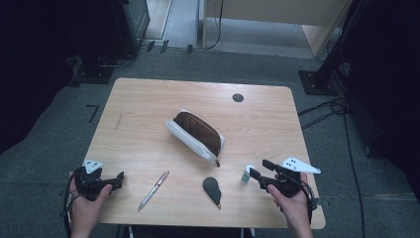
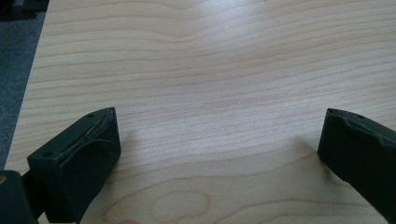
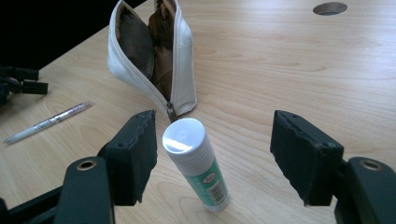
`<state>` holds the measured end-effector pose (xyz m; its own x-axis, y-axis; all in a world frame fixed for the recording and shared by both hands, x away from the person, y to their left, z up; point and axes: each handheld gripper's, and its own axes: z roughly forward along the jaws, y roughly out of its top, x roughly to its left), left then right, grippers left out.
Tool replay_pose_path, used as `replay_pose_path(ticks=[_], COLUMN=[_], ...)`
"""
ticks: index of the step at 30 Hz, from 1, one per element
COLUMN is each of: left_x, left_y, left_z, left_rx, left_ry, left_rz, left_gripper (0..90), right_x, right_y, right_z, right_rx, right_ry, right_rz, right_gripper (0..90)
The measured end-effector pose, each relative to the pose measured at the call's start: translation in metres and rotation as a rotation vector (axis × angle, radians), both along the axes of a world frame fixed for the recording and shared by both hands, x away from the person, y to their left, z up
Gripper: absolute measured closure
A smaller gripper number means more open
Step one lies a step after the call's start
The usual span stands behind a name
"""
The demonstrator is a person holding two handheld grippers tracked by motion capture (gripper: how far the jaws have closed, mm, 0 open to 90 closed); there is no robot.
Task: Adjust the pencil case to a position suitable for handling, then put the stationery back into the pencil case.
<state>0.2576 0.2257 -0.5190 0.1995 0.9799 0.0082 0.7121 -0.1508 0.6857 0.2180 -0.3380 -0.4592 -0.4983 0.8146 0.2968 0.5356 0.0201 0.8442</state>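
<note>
At mid-table, unzipped pouch, contents unclear

One pouch, one pen, one glue stick, one black case.

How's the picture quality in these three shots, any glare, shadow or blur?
High view: dim, dark corners, the table evenly lit. Left gripper view: soft sheen on the wood, faint shadows beside the jaws, near edges blurred. Right gripper view: glare on the glue stick cap, the pouch sharp, jaws slightly soft.
</note>
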Motion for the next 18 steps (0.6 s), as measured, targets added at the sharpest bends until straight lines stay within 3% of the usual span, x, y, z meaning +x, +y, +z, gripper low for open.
replay_pose_path(ticks=[8, 10, 15, 18], left_x=[-0.001, -0.001, -0.001, -0.001], left_y=[0.0, 0.0, 0.0, 0.0], left_z=[0.0, 0.0, 0.0, 0.0], left_rx=[0.001, 0.001, 0.001, 0.001], left_ry=[0.0, 0.0, 0.0, 0.0], left_rz=[0.0, 0.0, 0.0, 0.0], left_gripper=[0.0, 0.0, 0.0, 0.0], right_x=[-0.009, -0.012, -0.021, -0.023], right_y=[0.004, 0.004, -0.002, -0.001], right_z=[-0.024, -0.028, -0.038, -0.042], right_rx=[0.008, -0.002, 0.034, 0.015], right_ry=[0.007, 0.01, 0.01, 0.02], right_rz=[0.014, 0.008, -0.03, -0.035], right_gripper=[26.4, 25.5, 24.2, 24.4])
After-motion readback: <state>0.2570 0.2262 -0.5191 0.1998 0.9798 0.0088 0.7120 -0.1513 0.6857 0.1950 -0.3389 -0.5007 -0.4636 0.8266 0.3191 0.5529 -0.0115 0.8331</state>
